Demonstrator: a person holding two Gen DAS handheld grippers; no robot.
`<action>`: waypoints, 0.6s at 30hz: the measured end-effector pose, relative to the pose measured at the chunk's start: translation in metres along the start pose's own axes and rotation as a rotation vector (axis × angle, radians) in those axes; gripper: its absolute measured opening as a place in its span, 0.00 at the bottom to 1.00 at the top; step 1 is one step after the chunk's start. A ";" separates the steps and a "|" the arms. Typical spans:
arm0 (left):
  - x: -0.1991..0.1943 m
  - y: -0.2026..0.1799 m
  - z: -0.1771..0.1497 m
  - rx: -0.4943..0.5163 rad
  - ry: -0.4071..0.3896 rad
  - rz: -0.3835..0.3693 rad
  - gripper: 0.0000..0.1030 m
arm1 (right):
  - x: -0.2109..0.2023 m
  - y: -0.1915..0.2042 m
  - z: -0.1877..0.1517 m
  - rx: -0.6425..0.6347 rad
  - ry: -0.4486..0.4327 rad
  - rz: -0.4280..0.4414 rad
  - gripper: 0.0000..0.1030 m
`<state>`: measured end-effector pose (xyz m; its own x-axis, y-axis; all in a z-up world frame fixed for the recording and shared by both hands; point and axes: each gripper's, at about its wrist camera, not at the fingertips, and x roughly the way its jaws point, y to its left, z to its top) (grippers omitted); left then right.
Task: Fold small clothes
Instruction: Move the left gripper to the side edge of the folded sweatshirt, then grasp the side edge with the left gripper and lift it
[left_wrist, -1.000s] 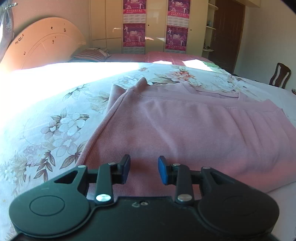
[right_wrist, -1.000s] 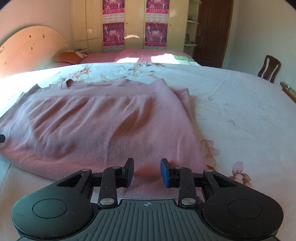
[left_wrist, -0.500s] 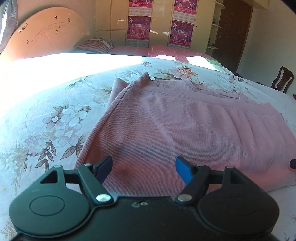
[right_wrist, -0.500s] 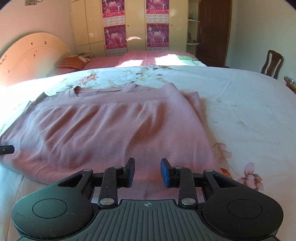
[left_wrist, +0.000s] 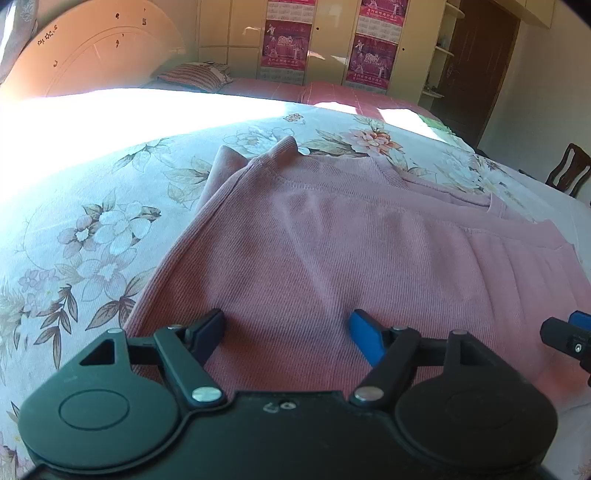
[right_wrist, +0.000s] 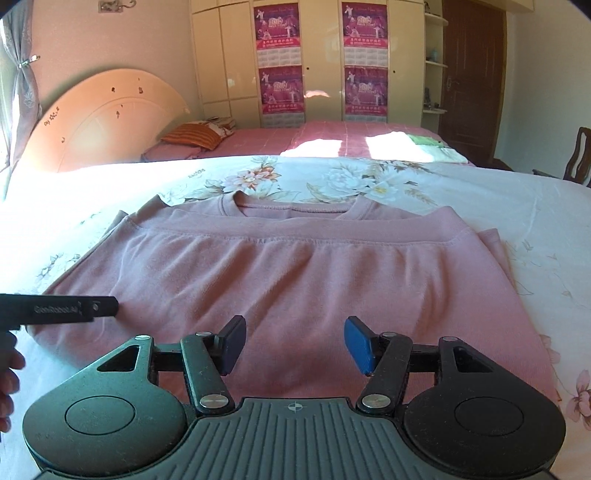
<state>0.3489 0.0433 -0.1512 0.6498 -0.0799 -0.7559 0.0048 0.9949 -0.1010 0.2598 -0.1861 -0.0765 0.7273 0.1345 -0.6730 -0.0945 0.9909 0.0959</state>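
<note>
Where tongs (right_wrist: 291, 345) gape, folded sweater (right_wrist: 295, 280) beneath.

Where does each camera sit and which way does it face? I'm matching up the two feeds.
Left wrist: on the left gripper, jaws open, looking down over the pink top; the right gripper's tip shows at right.
Right wrist: on the right gripper, jaws just opened, empty; a hand at left.
Shared: top, floral bedspread, wardrobe posters.
</note>
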 end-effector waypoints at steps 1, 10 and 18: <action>-0.002 0.000 0.000 -0.001 0.004 0.002 0.74 | 0.002 0.004 0.000 -0.013 0.004 0.012 0.58; -0.028 0.004 -0.008 -0.015 0.017 0.015 0.77 | 0.011 0.018 0.001 -0.038 -0.004 0.028 0.58; -0.052 0.022 -0.022 -0.119 0.062 -0.003 0.79 | 0.012 0.026 0.001 -0.051 0.003 0.033 0.58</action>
<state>0.2987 0.0685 -0.1281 0.6018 -0.0903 -0.7936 -0.0858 0.9805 -0.1766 0.2670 -0.1586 -0.0817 0.7210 0.1669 -0.6726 -0.1528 0.9850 0.0807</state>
